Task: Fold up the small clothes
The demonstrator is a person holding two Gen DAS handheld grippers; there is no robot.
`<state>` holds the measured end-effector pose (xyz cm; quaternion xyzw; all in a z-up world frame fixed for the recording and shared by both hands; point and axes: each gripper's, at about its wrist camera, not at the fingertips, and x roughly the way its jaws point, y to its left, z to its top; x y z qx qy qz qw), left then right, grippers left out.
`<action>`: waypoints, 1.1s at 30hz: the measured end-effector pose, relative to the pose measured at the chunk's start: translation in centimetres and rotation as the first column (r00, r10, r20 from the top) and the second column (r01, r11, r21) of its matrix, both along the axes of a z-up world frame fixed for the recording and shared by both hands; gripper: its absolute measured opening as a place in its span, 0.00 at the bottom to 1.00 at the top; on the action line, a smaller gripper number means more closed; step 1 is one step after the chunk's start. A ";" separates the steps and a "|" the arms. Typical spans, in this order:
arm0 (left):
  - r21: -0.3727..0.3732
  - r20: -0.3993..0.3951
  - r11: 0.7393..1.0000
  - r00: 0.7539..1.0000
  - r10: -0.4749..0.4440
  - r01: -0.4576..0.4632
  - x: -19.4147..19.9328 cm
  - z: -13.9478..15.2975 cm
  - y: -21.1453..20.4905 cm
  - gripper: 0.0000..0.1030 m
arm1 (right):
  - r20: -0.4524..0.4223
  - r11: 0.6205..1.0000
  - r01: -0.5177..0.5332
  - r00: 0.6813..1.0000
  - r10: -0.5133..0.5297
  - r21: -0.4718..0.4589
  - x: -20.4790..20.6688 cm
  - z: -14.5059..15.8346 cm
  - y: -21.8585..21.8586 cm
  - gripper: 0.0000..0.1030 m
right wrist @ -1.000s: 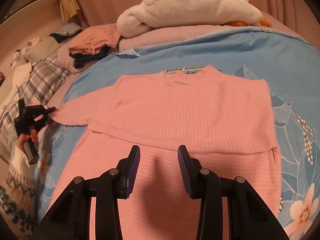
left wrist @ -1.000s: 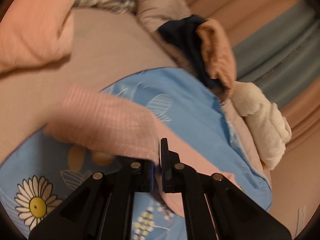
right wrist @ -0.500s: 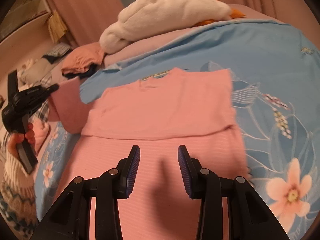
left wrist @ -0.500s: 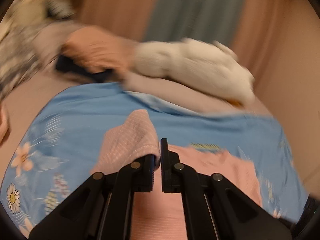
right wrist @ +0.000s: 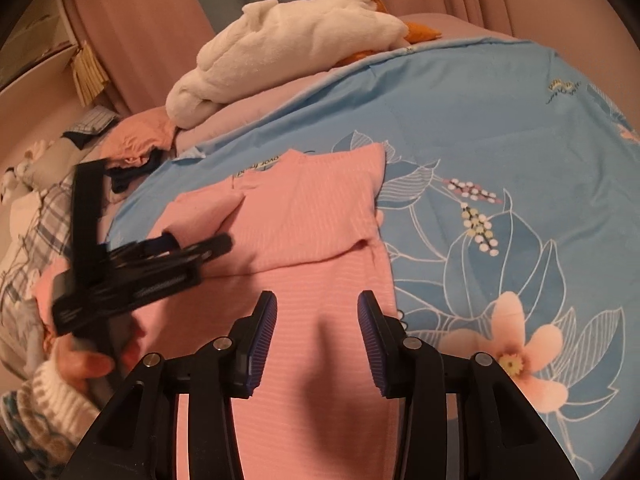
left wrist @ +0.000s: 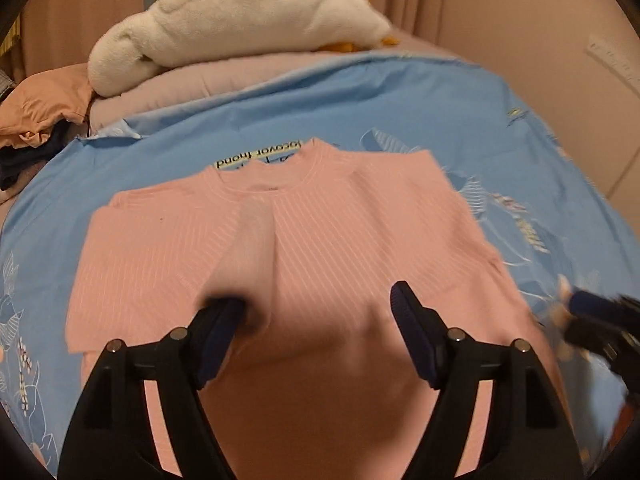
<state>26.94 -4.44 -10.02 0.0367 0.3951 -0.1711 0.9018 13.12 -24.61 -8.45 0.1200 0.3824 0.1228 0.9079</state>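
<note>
**Pink ribbed top lies on the blue quilt, one sleeve folded across its chest**

The small pink ribbed knit top (left wrist: 344,240) lies flat, front up, on the light blue floral quilt (left wrist: 420,112), its round neckline pointing away from both cameras and a printed label showing inside the collar. Its lower part runs under both grippers toward the cameras. One sleeve (left wrist: 250,252) is folded in over the chest, its cuff end near the neckline; in the right wrist view the same fold shows as a loose flap (right wrist: 200,216) on the near-left shoulder. A crosswise crease or hem line crosses the body below the chest.

The left gripper (left wrist: 316,312) hangs over the middle of the top. Its jaws have just been opening and now stand wide apart; the folded sleeve lies against the left fingertip (left wrist: 224,312), which is blurred, and nothing is pinched between the pads. The right gripper (right wrist: 316,308) hovers over the lower part of the top with its jaws partly apart and only flat fabric below them, not clamped.

Beyond the quilt's far edge a white plush toy (left wrist: 240,16) rests on a pale mauve cover. To its left sits a heap of peach and dark navy clothes (left wrist: 40,108). In the right wrist view a hand in a patterned knit cuff (right wrist: 80,364) holds the left gripper, which covers part of the top's left side.
</note>
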 end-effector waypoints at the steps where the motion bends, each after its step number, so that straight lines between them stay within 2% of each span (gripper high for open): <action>1: -0.020 0.007 1.000 1.000 -0.004 0.004 -0.7 0.5 0.7 0.79 | 0.006 1.000 -0.010 1.000 0.010 -0.008 0.2 0.1 0.4 0.41; 4: -0.085 0.022 0.995 0.999 0.046 -0.044 -2.8 1.3 4.7 0.82 | 0.027 0.995 -0.090 0.996 0.090 -0.032 0.7 0.4 2.5 0.41; 7: -0.112 0.011 0.979 0.985 0.173 -0.171 -4.1 1.2 9.7 0.82 | 0.054 0.968 -0.226 0.971 0.233 -0.113 1.7 0.6 7.0 0.41; 10: -0.123 -0.007 0.949 0.957 0.290 -0.289 -4.9 0.8 14.1 0.82 | 0.062 0.910 -0.355 0.925 0.375 -0.214 2.7 0.5 12.3 0.41; 15: -0.175 -0.052 0.898 0.915 0.401 -0.404 -5.5 -0.1 18.3 0.82 | 0.045 0.818 -0.509 0.842 0.538 -0.267 4.4 -0.2 18.7 0.41; 18: -0.202 -0.076 0.884 0.907 0.414 -0.421 -5.8 -0.9 19.4 0.82 | 0.007 0.786 -0.533 0.827 0.563 -0.314 6.0 -1.2 21.5 0.41; 23: -0.213 -0.093 0.888 0.913 0.397 -0.408 -6.1 -1.7 19.6 0.82 | -0.078 0.799 -0.508 0.855 0.512 -0.321 9.3 -3.3 23.1 0.39; 26: -0.216 -0.100 0.892 0.918 0.385 -0.398 -6.2 -2.0 19.5 0.82 | -0.066 0.818 -0.489 0.867 0.494 -0.301 9.9 -3.4 22.5 0.16; 29: -0.212 -0.103 0.896 0.920 0.377 -0.391 -6.1 -2.2 19.3 0.82 | -0.052 0.874 -0.472 0.881 0.469 -0.115 10.4 -2.6 19.8 0.10; 31: -0.214 -0.108 0.897 0.922 0.372 -0.387 -6.1 -2.3 19.2 0.82 | -0.036 0.912 -0.410 0.911 0.410 0.009 10.8 -1.9 16.7 0.10; 33: -0.212 -0.109 0.900 0.924 0.366 -0.381 -6.1 -2.4 18.9 0.82 | -0.018 0.928 -0.343 0.937 0.349 0.144 10.9 -1.3 13.1 0.10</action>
